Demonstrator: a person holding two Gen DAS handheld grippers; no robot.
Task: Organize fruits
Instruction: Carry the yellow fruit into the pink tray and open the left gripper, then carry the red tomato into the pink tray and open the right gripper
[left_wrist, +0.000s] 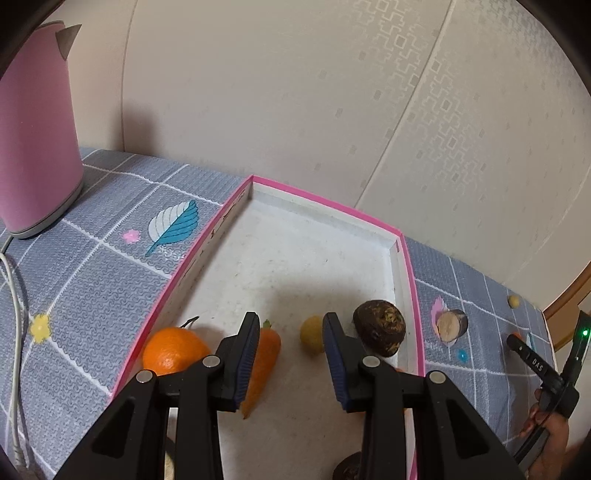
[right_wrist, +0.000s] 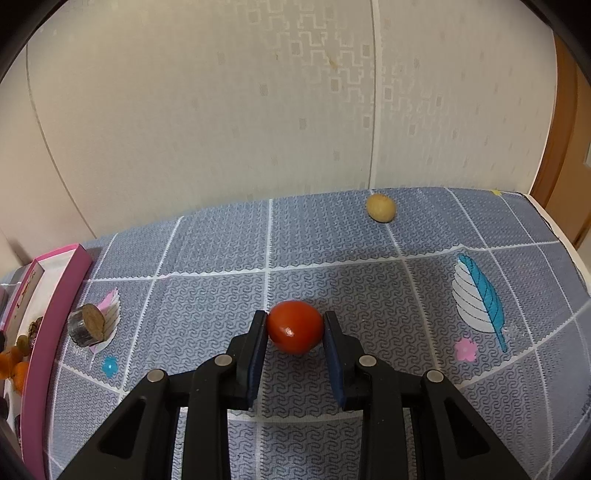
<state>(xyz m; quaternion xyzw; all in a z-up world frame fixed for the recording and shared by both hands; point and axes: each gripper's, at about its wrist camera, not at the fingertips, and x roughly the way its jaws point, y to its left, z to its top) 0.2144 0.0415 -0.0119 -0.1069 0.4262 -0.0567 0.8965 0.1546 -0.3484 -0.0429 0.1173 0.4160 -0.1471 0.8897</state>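
A home, probably a kitchen or dining corner.

A pink kettle (left_wrist: 35, 136) with a white cord (left_wrist: 13, 332) stood on a grey quilted cloth (right_wrist: 332, 251) stitched with leaves and small flowers, the sort spread over a household table. Patterned wallpaper (left_wrist: 369, 92) covered the wall behind, and a wooden door frame (right_wrist: 565, 129) showed at the right edge. A pink box (left_wrist: 229, 221) held an orange (left_wrist: 171, 349) and a carrot (left_wrist: 264, 363); the room's wider layout lay out of view.
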